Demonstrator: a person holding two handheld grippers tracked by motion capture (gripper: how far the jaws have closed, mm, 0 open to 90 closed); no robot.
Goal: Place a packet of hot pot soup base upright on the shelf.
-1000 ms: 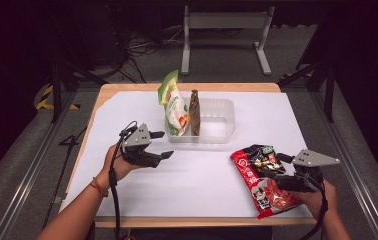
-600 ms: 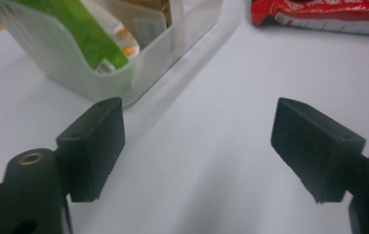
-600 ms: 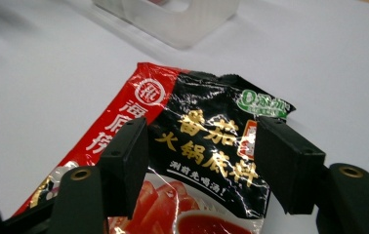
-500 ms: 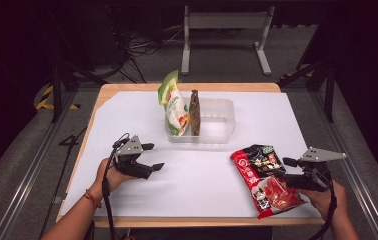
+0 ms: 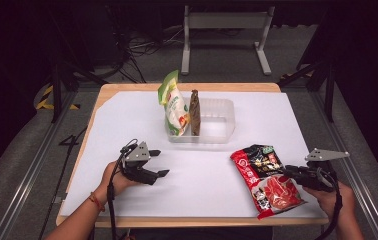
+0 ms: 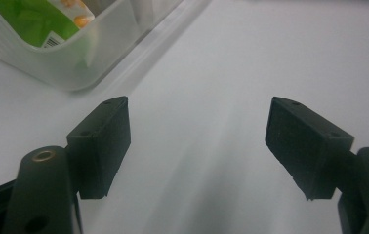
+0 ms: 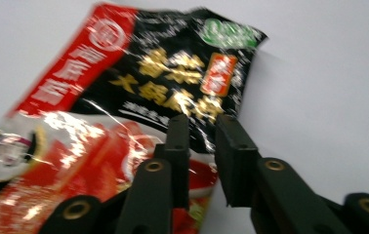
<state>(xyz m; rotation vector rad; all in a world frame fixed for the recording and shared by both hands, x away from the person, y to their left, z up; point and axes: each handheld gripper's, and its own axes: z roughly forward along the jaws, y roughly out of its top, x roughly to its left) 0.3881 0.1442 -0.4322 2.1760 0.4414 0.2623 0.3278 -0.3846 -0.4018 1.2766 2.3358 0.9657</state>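
my right gripper [image 7: 202,122] has its jaws just closing, now narrow at the right edge of the red and black packet [image 5: 266,178], though i cannot tell if the pads pinch it. my left gripper [image 5: 158,162] stands wide and holds nothing. the packet lies flat, near and right of the clear tub [image 5: 218,125], which holds a green pouch [image 5: 174,106].

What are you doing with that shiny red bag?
A person holds a gripper in each hand at a white-covered table. The right gripper has just been closing its jaws on the edge of the red and black snack packet, which lies flat. The left gripper waits open above bare table. A clear plastic tub already holds a green packet and a brown packet standing upright.
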